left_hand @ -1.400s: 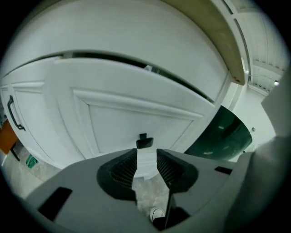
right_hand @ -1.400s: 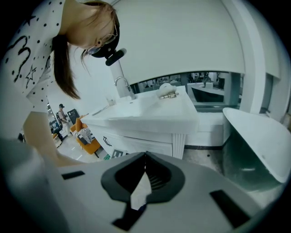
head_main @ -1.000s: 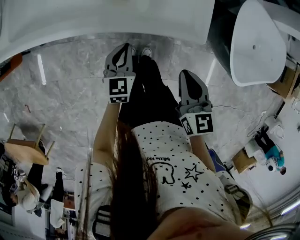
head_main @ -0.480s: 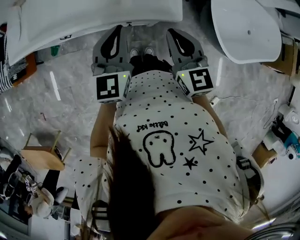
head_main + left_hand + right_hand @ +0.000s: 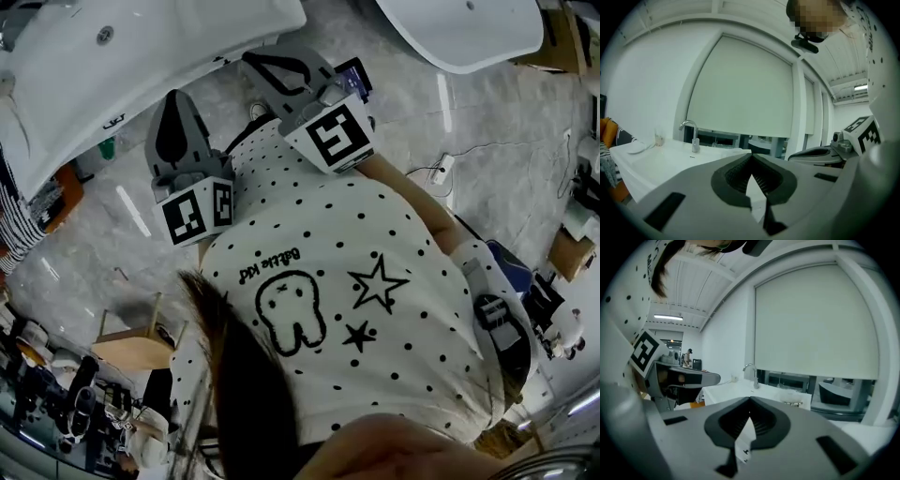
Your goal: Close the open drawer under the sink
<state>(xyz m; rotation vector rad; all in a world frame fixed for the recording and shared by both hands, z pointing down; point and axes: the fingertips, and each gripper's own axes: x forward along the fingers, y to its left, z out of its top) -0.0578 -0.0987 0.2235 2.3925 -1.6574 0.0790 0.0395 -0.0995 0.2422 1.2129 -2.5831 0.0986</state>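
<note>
No drawer shows in any view. The white sink counter fills the head view's upper left, and its chrome tap stands ahead of my left gripper. Both grippers are held up in front of the person's dotted white shirt. My left gripper is shut and empty, its tips meeting. To its right my right gripper is also shut with nothing in it. It points level towards the tap and the window. Each gripper shows at the edge of the other's view.
A white bathtub lies at the upper right. A wooden stool stands on the marble floor at lower left. A cable and socket lie on the floor at right. A large window blind hangs behind the counter.
Both grippers have risen from pointing down at the floor by the feet to chest height, roughly level. The right one has rolled. The head view has swung, with the counter now at upper left.
</note>
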